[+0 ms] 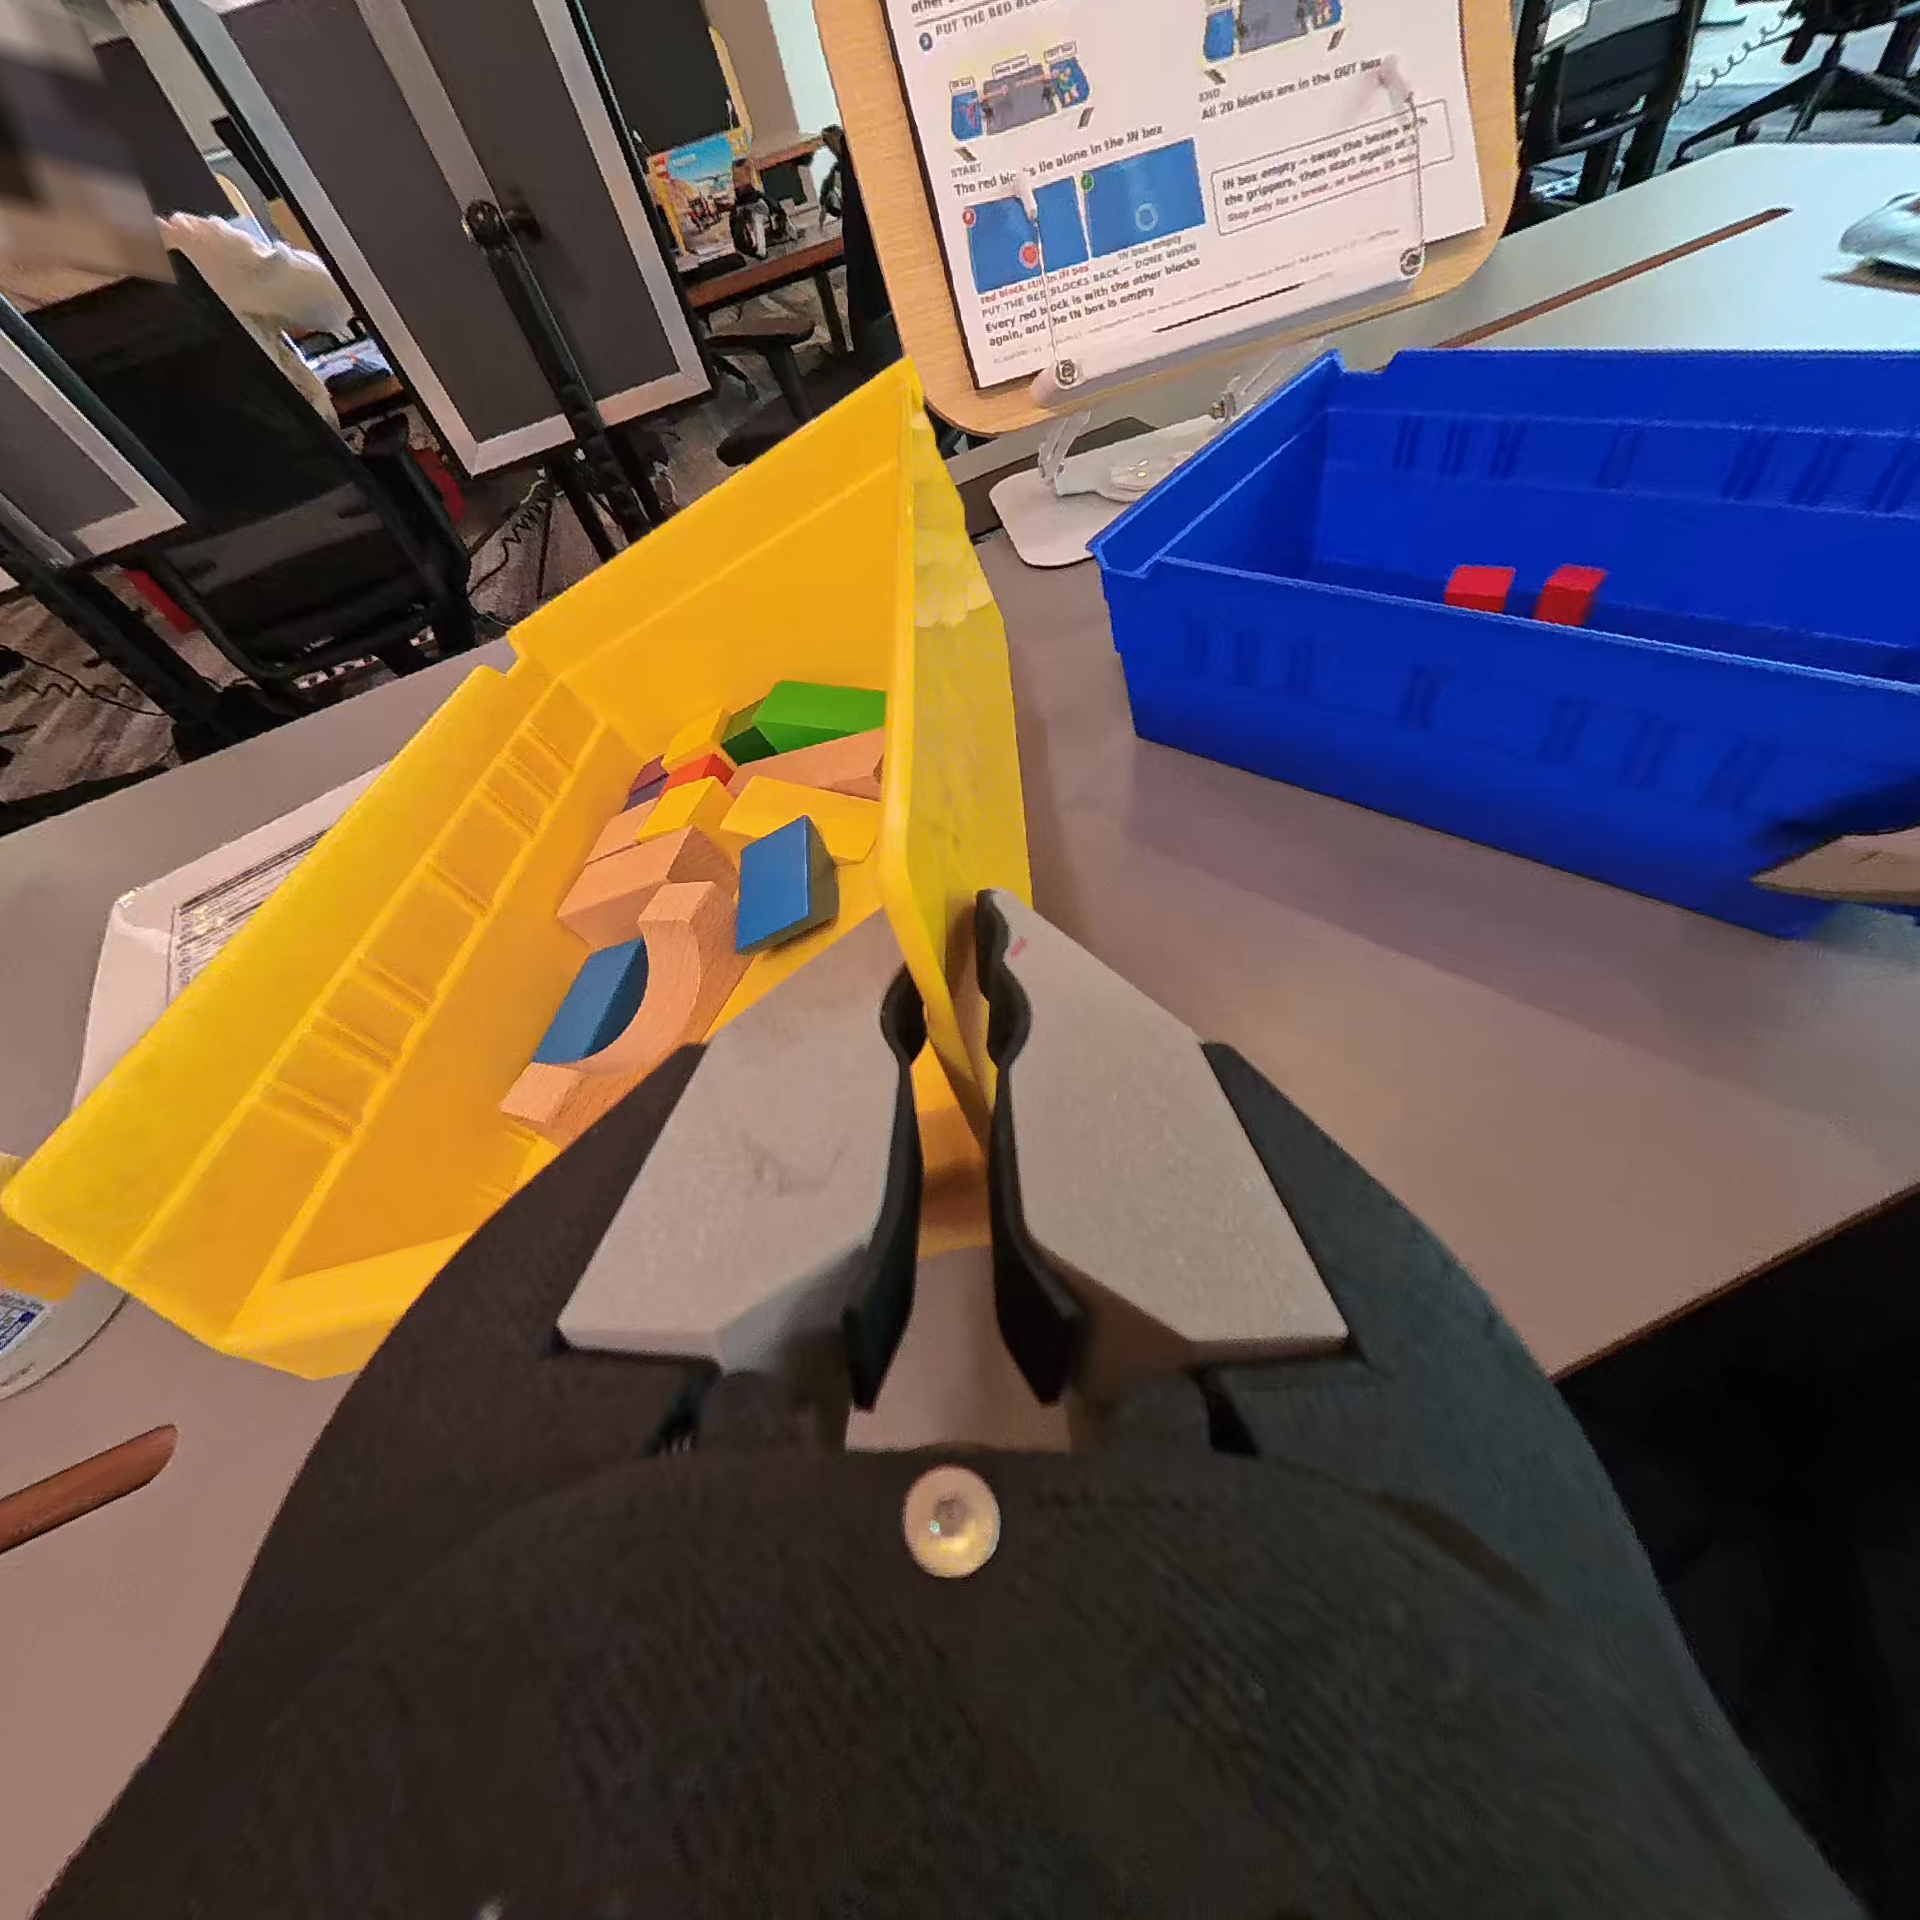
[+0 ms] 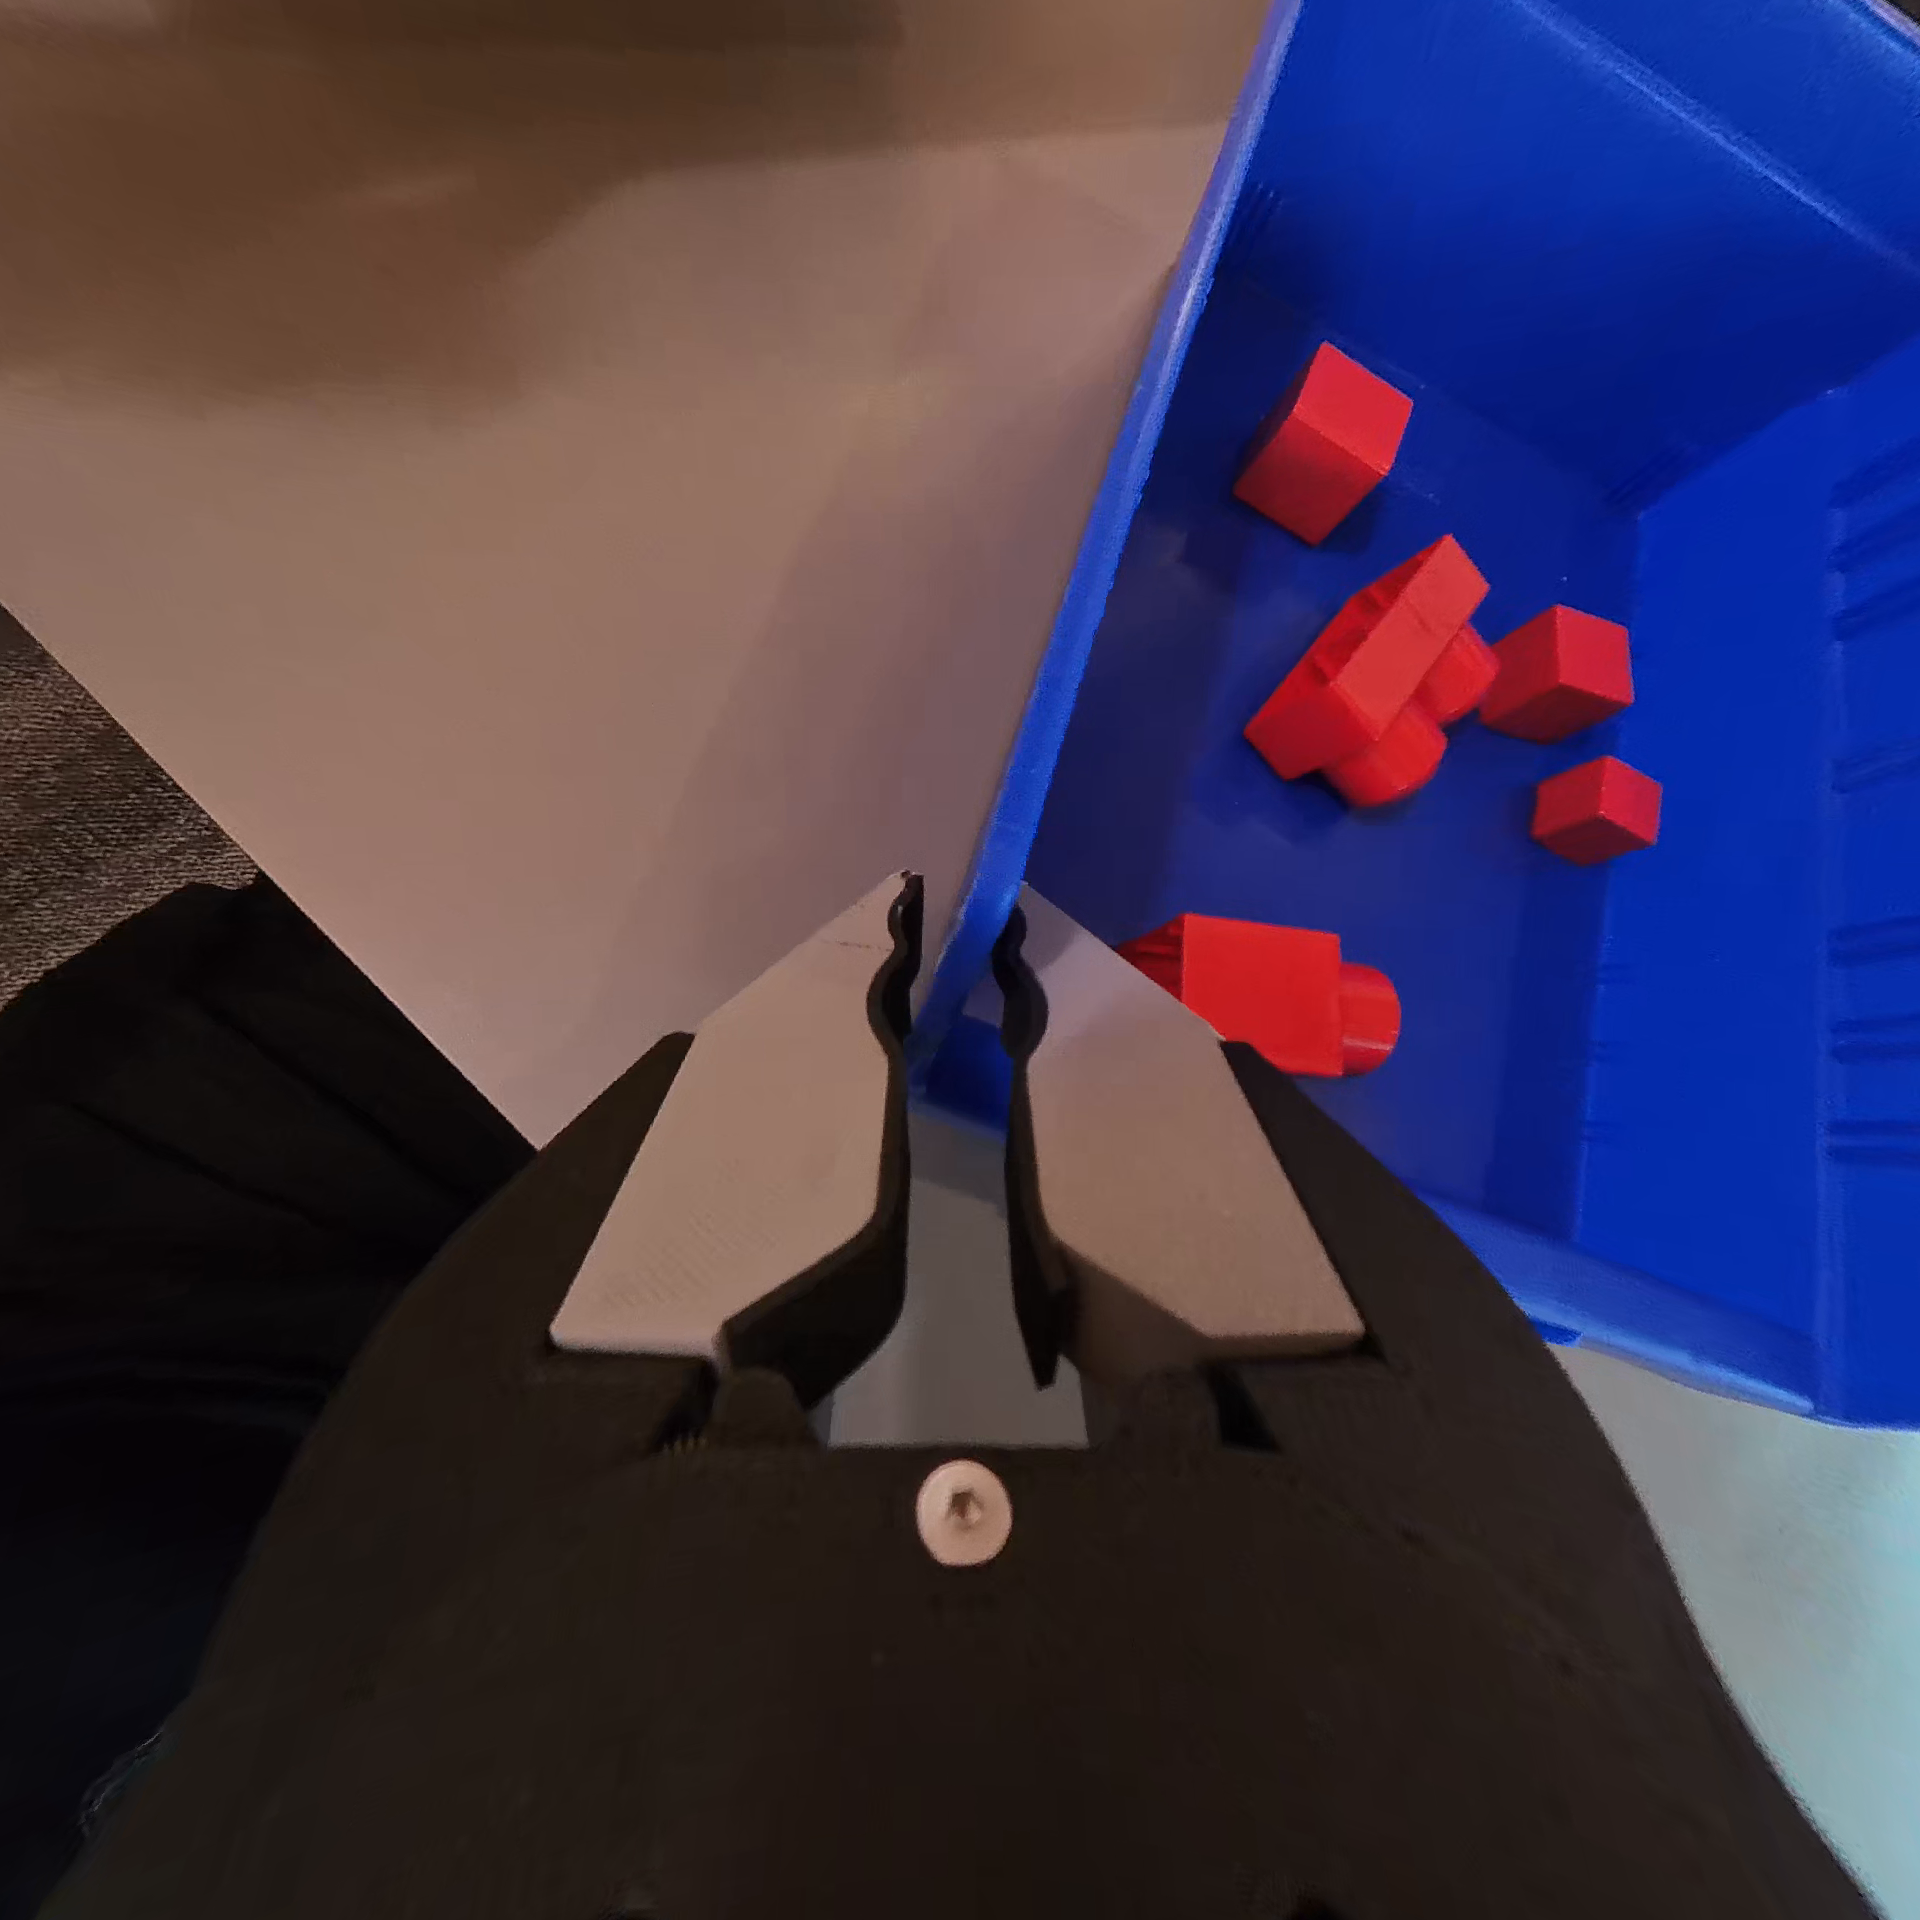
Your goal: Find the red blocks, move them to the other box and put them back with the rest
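Note:
My left gripper (image 1: 951,977) is shut on the right side wall of the yellow box (image 1: 727,582), which is tilted up off the table. In it lie mixed blocks: green (image 1: 816,712), blue (image 1: 781,883), plain wood (image 1: 634,883) and a small orange-red one (image 1: 701,771). The blue box (image 1: 1455,748) stands to the right with two red blocks (image 1: 1478,587) showing over its rim. My right gripper (image 2: 956,935) straddles and pinches the blue box's side wall (image 2: 1122,520). Inside lie several red blocks (image 2: 1371,675), one (image 2: 1257,987) right beside my inner finger.
An instruction sheet on a wooden stand (image 1: 1174,177) stands behind the boxes. A white printed packet (image 1: 156,935) lies left of the yellow box. The grey table (image 1: 1351,1091) ends near my right side; office chairs stand beyond its far edge.

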`<state>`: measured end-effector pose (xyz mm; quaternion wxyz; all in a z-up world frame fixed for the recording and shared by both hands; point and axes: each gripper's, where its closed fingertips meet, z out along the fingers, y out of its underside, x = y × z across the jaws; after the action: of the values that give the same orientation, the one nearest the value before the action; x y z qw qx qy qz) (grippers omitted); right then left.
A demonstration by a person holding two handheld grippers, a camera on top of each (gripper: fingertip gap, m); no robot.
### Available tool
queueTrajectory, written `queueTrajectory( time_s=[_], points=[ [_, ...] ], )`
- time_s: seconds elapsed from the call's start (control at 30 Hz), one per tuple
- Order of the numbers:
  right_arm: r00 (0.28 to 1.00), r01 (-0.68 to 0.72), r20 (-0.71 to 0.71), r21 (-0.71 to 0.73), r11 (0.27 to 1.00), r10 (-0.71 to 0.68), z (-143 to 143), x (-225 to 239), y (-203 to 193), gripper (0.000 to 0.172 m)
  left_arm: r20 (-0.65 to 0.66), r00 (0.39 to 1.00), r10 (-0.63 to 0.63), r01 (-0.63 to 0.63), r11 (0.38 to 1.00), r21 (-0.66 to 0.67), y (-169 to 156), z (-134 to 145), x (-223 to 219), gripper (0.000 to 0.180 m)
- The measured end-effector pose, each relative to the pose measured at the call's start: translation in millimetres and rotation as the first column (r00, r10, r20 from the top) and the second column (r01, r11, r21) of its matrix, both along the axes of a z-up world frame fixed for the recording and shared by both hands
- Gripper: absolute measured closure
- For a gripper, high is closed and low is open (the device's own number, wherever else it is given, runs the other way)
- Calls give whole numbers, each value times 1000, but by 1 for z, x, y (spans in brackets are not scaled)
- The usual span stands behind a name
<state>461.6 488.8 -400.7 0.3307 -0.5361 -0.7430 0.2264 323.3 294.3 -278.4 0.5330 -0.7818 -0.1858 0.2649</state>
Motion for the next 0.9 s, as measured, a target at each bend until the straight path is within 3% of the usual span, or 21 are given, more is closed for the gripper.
queueTrajectory(
  time_s=[0.27,0.6,0.9],
  points=[
    [1000,-6,-15,-4,1000,6,0,0,0,161,-31,999,-16,16,1000,1,5,2,7,179],
    [999,0,-32,-45,999,-2,0,-9,-5,160,-103,995,-4,1,1000,-26,5,32,12,179],
    [998,-23,-59,-39,999,21,2,-54,-58,161,-119,992,-29,31,999,20,9,71,16,179]
  ],
)
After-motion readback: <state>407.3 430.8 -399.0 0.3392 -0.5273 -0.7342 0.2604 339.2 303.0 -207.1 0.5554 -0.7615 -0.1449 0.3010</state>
